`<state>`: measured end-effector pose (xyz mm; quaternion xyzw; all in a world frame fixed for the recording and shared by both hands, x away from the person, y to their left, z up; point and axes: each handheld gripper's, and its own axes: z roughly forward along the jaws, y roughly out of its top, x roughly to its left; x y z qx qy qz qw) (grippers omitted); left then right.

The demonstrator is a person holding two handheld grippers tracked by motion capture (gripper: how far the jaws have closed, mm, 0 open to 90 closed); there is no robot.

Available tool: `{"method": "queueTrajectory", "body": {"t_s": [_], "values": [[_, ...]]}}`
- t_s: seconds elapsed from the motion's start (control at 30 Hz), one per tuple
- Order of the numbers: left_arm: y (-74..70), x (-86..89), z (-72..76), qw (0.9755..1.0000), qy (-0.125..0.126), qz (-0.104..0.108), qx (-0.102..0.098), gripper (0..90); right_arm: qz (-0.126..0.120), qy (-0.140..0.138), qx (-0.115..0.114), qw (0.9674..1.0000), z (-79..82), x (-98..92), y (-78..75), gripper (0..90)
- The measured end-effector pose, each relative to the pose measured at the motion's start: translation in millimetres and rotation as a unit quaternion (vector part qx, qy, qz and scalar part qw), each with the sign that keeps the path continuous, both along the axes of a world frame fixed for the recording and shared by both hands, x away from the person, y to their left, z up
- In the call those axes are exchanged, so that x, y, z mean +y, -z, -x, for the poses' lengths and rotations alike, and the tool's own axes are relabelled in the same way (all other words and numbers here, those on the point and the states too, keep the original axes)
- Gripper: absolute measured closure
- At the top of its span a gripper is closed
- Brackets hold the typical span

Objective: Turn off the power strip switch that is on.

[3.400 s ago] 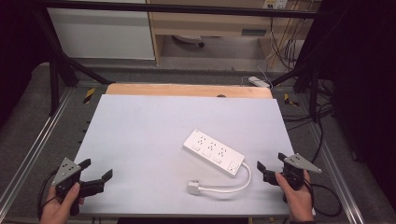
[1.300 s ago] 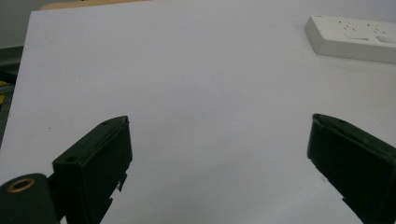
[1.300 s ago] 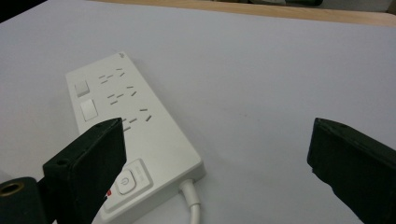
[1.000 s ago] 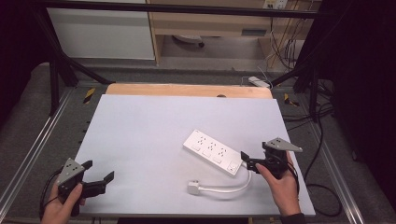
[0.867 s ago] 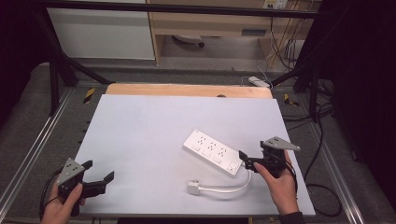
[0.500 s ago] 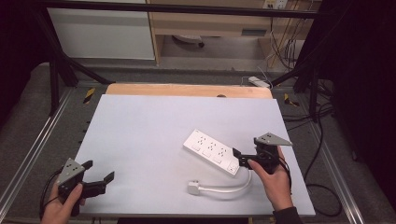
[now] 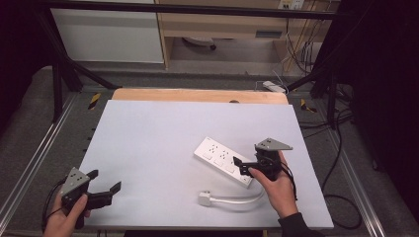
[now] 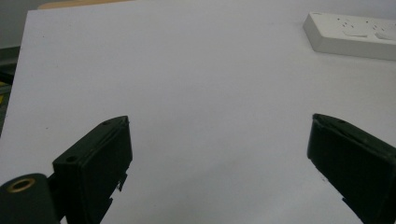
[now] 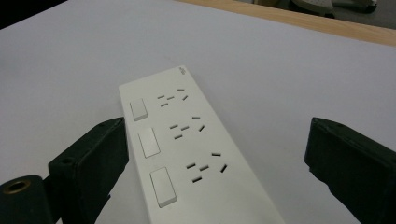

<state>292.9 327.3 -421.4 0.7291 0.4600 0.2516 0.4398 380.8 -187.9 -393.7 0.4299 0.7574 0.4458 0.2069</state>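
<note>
The power strip (image 7: 225, 161) lies flat on the white desk (image 7: 148, 148), right of centre in the high view, set at a slant from upper left to lower right. Its white cable (image 7: 242, 199) curls from the lower right end round to a plug (image 7: 205, 199) lying just below it. In the right gripper view the strip fills the lower middle of the frame, three switches and three sets of slots facing up.

The right hand-held gripper (image 7: 245, 168) sits at the strip's lower right end with its jaws wide apart, one to each side of the body, neither visibly touching it. The strip looks wide and smooth-sided, so a close from this angle may catch only an edge and let it slip or pivot on the desk. A jaw coming down on top could press a switch. Lifting by this end would likely leave the far end dragging, and the cable and plug would trail, perhaps snagging.

The left hand-held gripper (image 7: 104, 187) rests at the lower left of the desk, jaws apart, holding nothing, well apart from the strip
</note>
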Motion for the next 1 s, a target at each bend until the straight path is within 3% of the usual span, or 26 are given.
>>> {"method": "queueTrajectory", "body": {"t_s": [0.5,1.0], "values": [[0.2,0.0,-0.2,1.0,-0.001,-0.006,0.0,6.8,-0.005,-0.023,0.004,0.9997,-7.4,20.9,3.3,13.2],[0.5,-0.2,-0.6,1.0,-0.001,-0.006,0.001,6.8,0.009,-0.06,-0.003,0.9982,-8.7,39.1,6.9,36.0]]}}
